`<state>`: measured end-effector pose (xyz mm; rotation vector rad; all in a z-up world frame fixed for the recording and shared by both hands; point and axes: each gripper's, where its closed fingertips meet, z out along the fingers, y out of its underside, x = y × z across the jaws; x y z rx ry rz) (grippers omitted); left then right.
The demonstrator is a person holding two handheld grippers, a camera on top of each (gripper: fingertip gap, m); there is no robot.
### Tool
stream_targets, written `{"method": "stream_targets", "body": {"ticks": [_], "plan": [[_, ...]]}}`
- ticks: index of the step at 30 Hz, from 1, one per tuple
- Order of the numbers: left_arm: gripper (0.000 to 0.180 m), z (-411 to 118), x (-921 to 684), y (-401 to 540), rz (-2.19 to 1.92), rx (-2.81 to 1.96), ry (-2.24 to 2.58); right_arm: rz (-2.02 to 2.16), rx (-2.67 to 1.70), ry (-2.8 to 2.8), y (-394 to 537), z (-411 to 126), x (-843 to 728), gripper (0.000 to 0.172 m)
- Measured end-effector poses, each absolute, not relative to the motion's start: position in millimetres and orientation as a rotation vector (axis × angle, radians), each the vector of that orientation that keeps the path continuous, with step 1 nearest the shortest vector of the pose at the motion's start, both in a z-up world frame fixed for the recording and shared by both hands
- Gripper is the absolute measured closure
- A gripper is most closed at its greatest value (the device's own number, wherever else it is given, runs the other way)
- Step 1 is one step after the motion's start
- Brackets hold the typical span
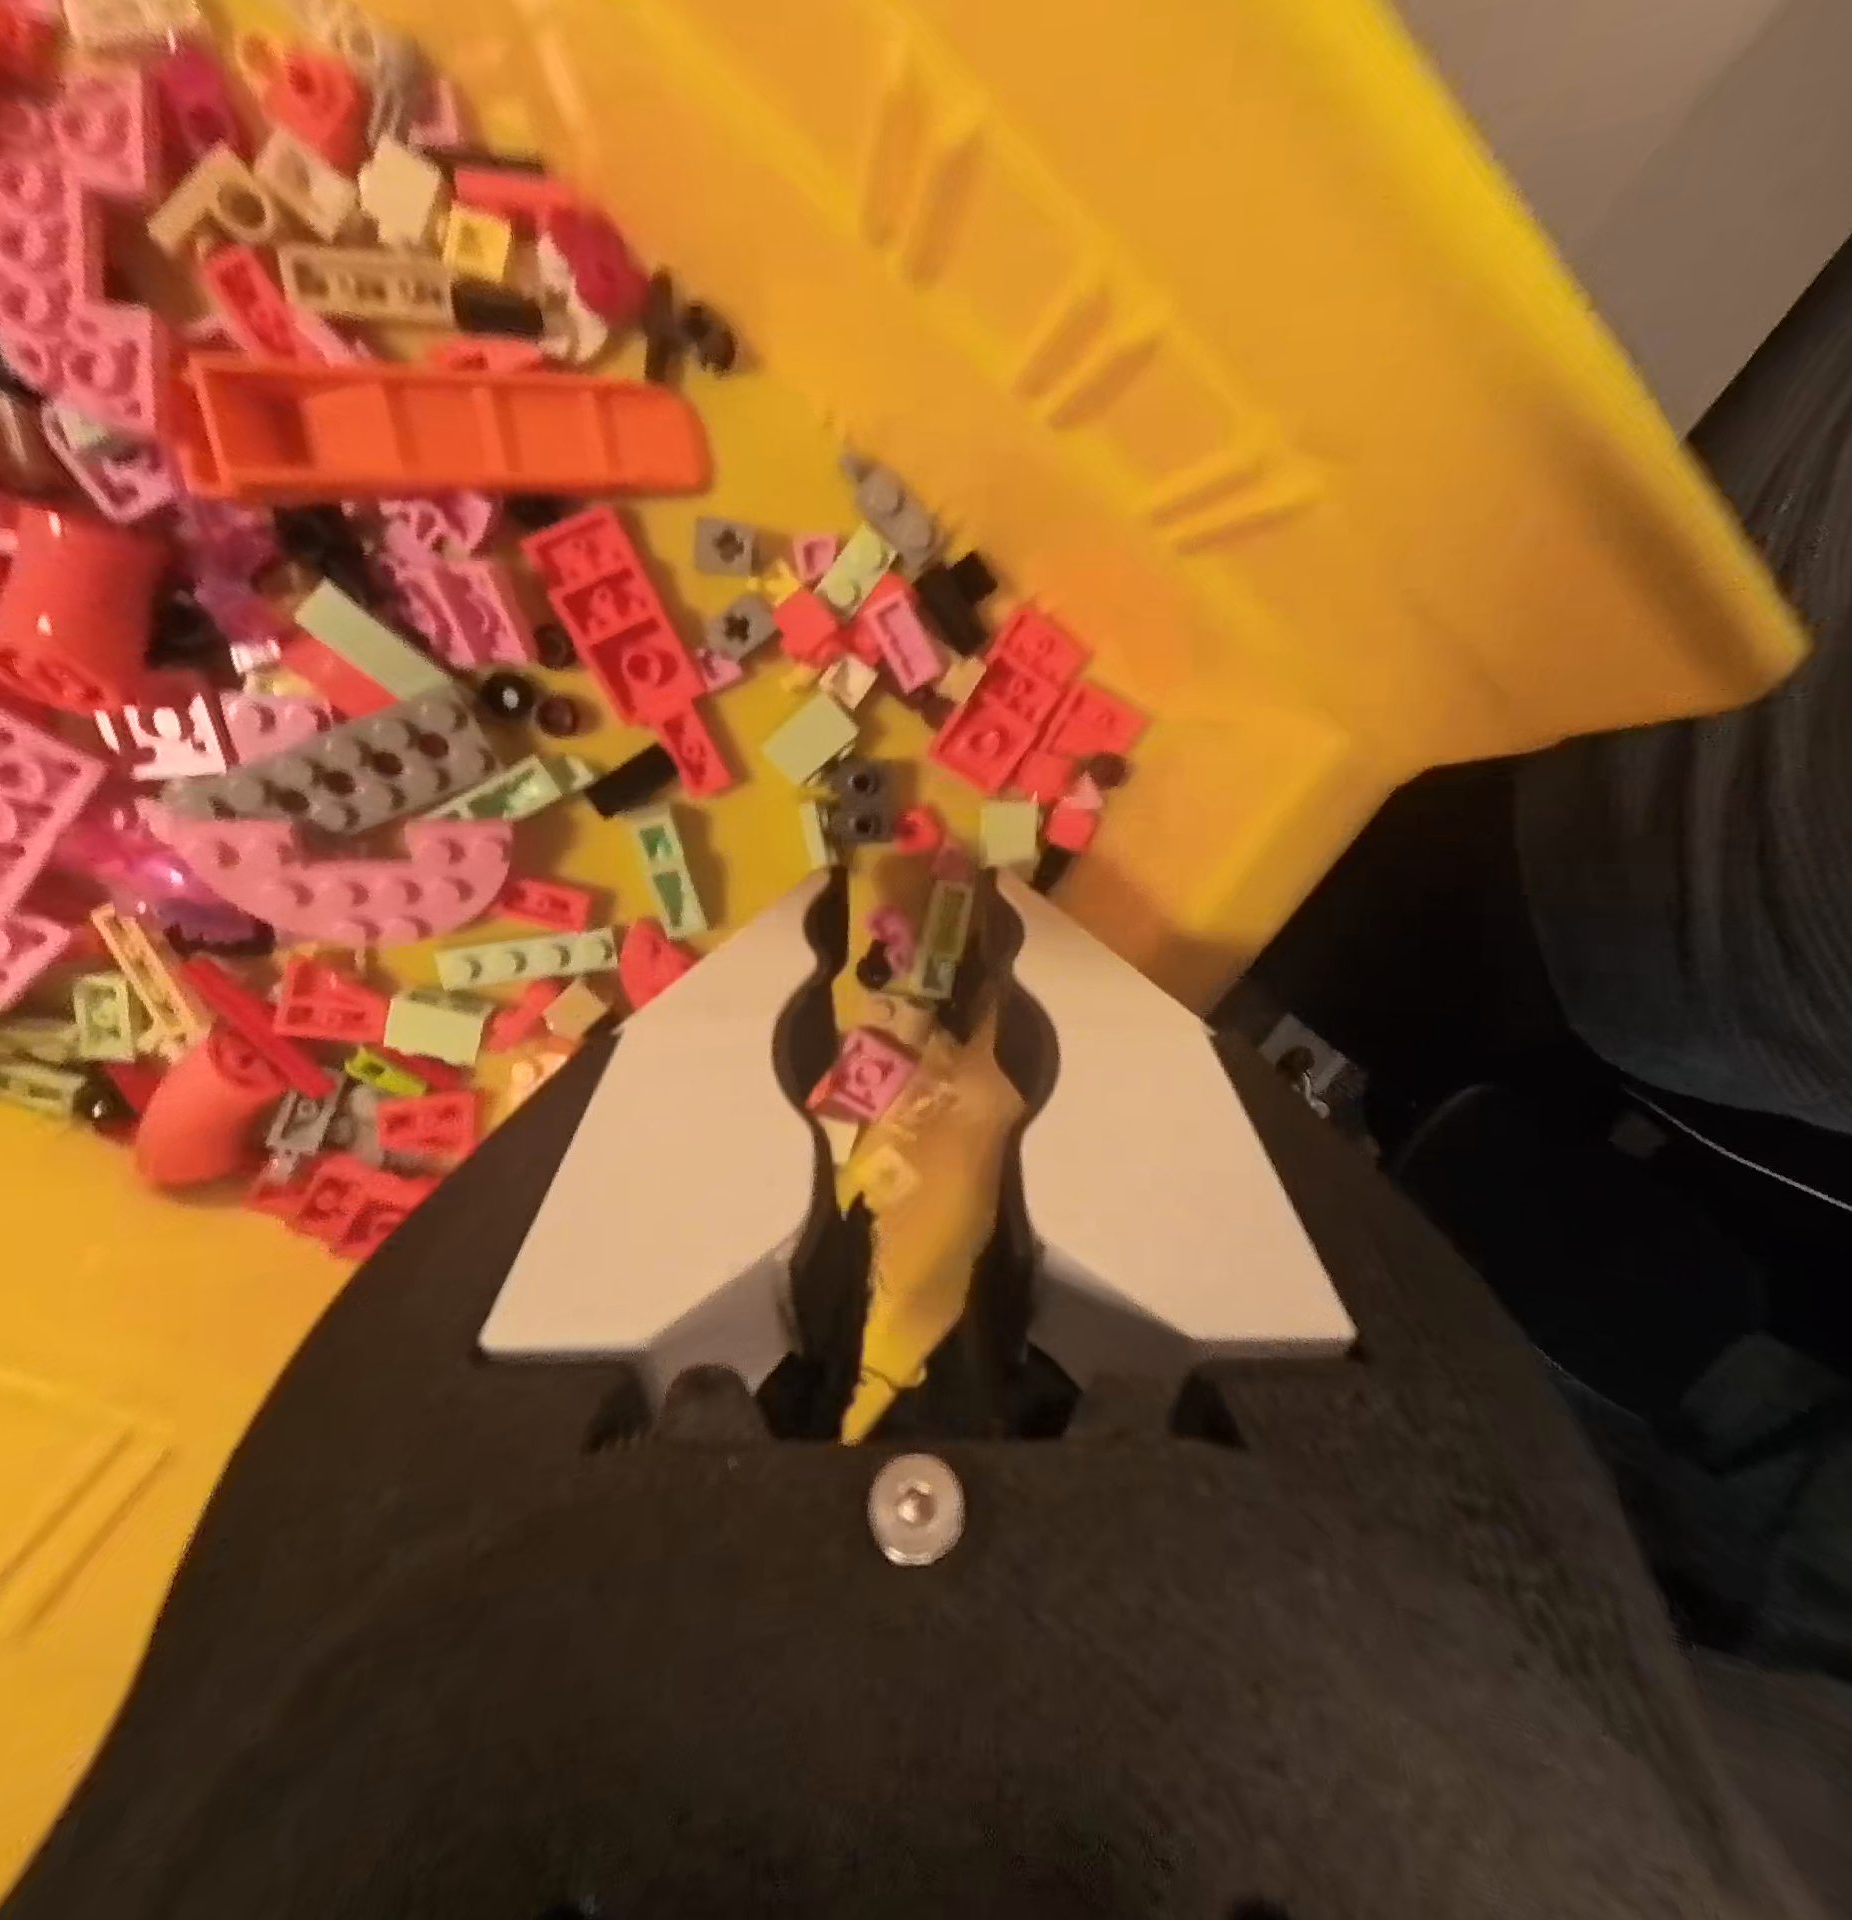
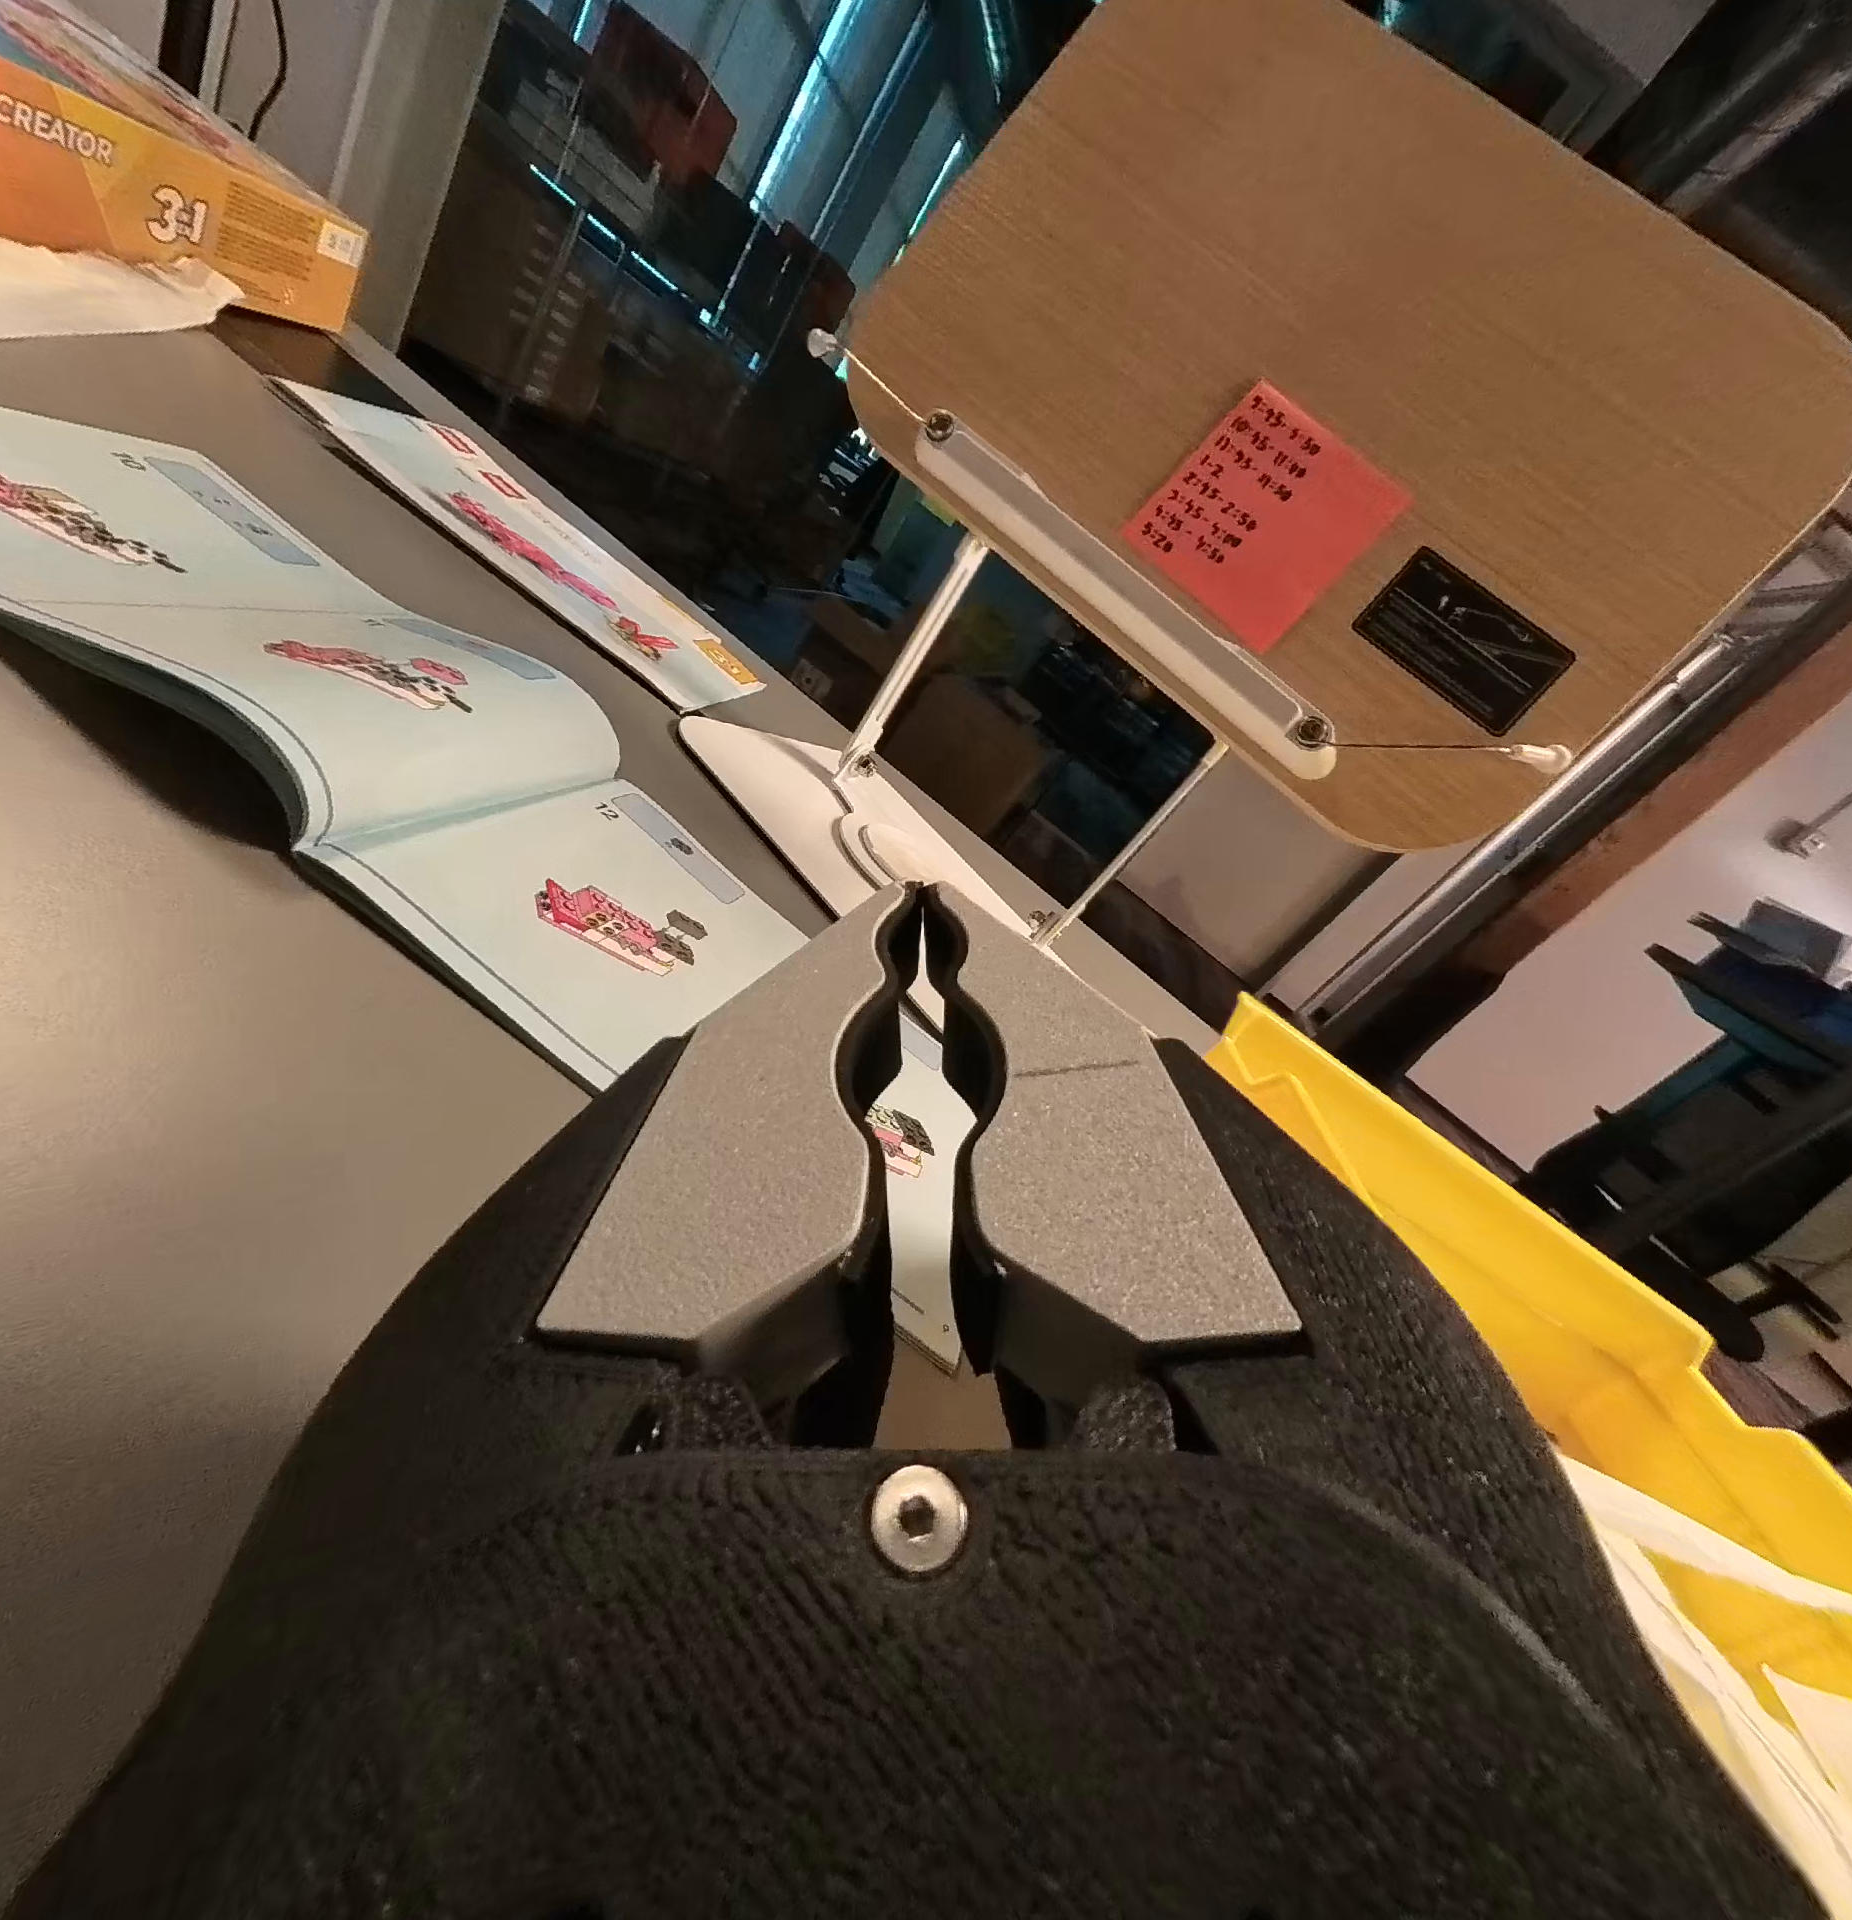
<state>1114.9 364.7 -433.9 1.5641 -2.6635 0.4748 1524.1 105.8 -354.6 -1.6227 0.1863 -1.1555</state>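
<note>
Wavy-edged grey fingers (image 1: 693,1039) parted over small studded plastic bricks (image 1: 860,1070).

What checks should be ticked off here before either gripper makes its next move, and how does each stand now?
1. Left gripper open over the yellow bin: ok.
2. Left gripper holding nothing: cannot tell; the view is blurred, with a pale green piece close against one finger.
3. Loose bricks within reach in front of the left gripper: ok.
4. Right gripper shut, nothing between its tips: ok.
5. Open instruction booklet in view on the table: ok.
</note>
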Motion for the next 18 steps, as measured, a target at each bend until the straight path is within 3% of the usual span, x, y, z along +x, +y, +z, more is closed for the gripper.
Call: {"method": "stream_targets", "body": {"ticks": [11, 18], "plan": [[0.154, -437.5, 1130.4, 361.3, 0.502, 1.498, -2.745, -1.169, -1.632, 0.178, 106.6, -355.5, 1524.3, 0.172], [0.170, -445.4, 1128.7, 361.9, 0.394, 1.426, -2.787, -1.168, -1.633, 0.176, 106.8, -355.3, 1524.4, 0.172]]}}
